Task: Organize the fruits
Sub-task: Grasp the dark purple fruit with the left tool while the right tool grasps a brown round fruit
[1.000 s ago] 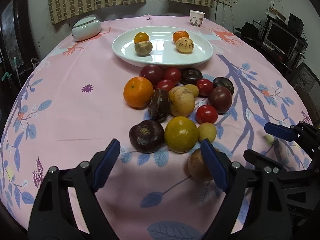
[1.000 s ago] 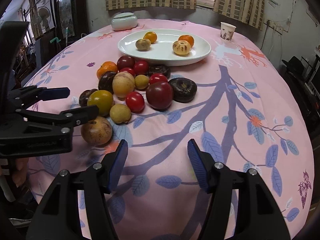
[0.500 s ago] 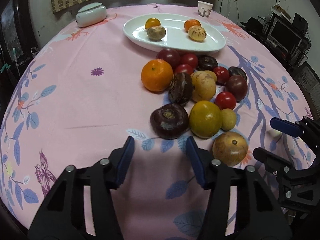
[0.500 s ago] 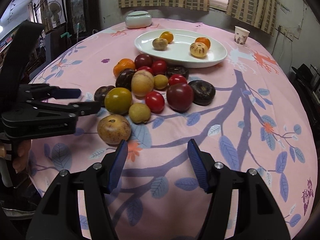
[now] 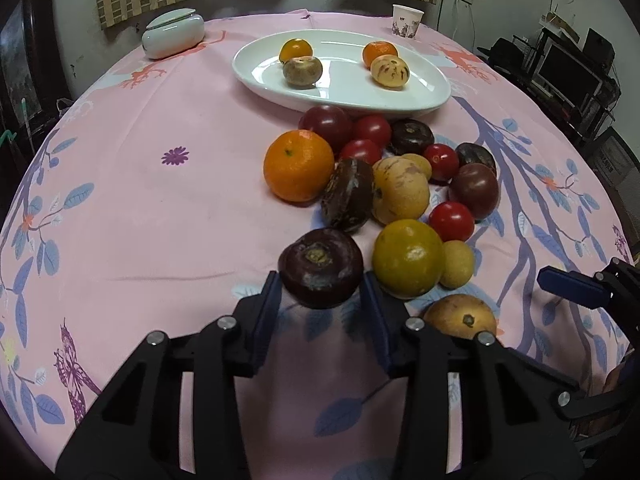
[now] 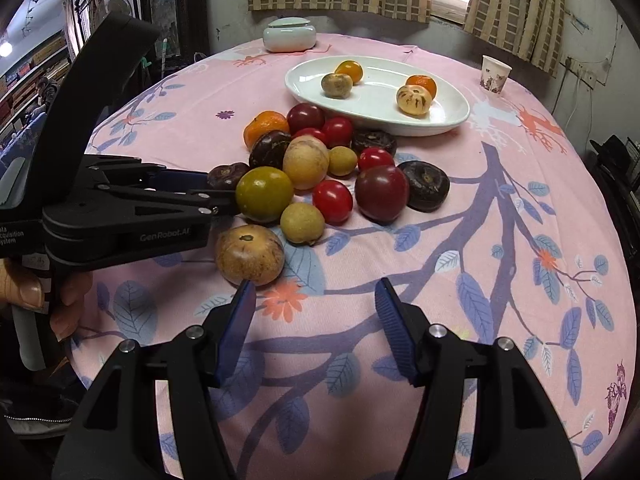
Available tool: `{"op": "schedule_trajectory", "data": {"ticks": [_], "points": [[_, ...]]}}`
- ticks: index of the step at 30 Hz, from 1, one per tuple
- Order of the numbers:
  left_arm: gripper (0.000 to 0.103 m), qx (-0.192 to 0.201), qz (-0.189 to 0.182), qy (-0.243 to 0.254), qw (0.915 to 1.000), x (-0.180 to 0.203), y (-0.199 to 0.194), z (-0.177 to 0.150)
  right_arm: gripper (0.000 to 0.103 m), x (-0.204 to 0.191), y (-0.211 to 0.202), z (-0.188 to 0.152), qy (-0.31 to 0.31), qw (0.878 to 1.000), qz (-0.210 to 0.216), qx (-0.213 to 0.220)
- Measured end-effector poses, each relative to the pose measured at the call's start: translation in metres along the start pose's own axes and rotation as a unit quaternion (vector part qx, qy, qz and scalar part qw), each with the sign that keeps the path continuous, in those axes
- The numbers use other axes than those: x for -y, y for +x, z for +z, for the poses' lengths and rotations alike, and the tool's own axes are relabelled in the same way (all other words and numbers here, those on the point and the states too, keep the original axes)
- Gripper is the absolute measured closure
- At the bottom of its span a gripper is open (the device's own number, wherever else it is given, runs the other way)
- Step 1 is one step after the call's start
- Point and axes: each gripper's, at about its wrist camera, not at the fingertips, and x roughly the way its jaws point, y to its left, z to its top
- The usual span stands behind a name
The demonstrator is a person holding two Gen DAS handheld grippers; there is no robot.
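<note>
Closing left fingers (image 5: 272,300) on dark purple fruit (image 5: 321,267); right fingers (image 6: 390,316) parted, empty

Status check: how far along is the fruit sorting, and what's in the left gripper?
Done: four fruits sit on the white plate. In hand: the left gripper, whose jaws have just been closing, has the dark purple fruit between its pads. The right gripper is open and empty. Left: the pile on the tablecloth, including the orange.

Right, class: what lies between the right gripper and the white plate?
The loose fruit heap fills it, in the right wrist view: a brown round fruit nearest the right gripper, red tomatoes and dark fruits up to the white plate.
</note>
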Motion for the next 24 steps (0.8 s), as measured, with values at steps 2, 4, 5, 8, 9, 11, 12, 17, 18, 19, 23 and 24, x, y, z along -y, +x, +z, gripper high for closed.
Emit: {"op": "schedule_trajectory", "data": {"ticks": [2, 4, 5, 8, 9, 11, 12, 17, 18, 19, 23, 24], "points": [[0.062, 0.002, -0.005, -0.011, 0.9999, -0.004, -0.002, -0.001, 0.040, -0.002, 0.001, 0.000, -0.002, 1.000, 0.002, -0.002], [0.062, 0.004, -0.002, -0.013, 0.9999, -0.006, -0.004, -0.001, 0.040, -0.006, 0.003, 0.001, -0.006, 1.000, 0.005, -0.004], [0.062, 0.005, -0.001, -0.013, 0.9999, -0.006, -0.005, -0.001, 0.040, -0.008, 0.004, 0.001, -0.008, 1.000, 0.008, -0.005], [0.062, 0.004, 0.002, -0.014, 0.9999, -0.008, -0.007, -0.002, 0.040, -0.014, 0.011, 0.003, -0.013, 1.000, 0.019, -0.012], [0.062, 0.004, 0.002, -0.014, 0.9999, -0.009, -0.008, -0.002, 0.040, -0.016, 0.014, 0.004, -0.015, 1.000, 0.023, -0.016], [0.062, 0.004, 0.002, -0.014, 0.9999, -0.010, -0.008, -0.003, 0.040, -0.019, 0.020, 0.005, -0.014, 0.999, 0.029, -0.023], [0.062, 0.003, 0.003, -0.014, 0.9999, -0.010, -0.008, -0.004, 0.040, -0.020, 0.022, 0.007, -0.014, 0.999, 0.029, -0.024], [0.062, 0.003, 0.001, -0.014, 0.9999, -0.012, -0.008, -0.005, 0.040, -0.025, 0.026, 0.014, -0.012, 0.999, 0.042, -0.023], [0.062, 0.004, 0.001, -0.015, 0.9999, -0.012, -0.008, -0.005, 0.040, -0.026, 0.026, 0.016, -0.014, 0.999, 0.045, -0.023], [0.062, 0.003, 0.001, -0.015, 0.9999, -0.012, -0.008, -0.005, 0.040, -0.027, 0.028, 0.017, -0.014, 0.998, 0.050, -0.024], [0.062, 0.002, -0.001, -0.015, 0.9999, -0.012, -0.007, -0.006, 0.057, -0.032, 0.033, 0.021, -0.022, 0.998, 0.051, -0.023], [0.062, 0.002, -0.001, -0.014, 0.9999, -0.012, -0.007, -0.006, 0.062, -0.033, 0.032, 0.021, -0.026, 0.998, 0.054, -0.016]]}}
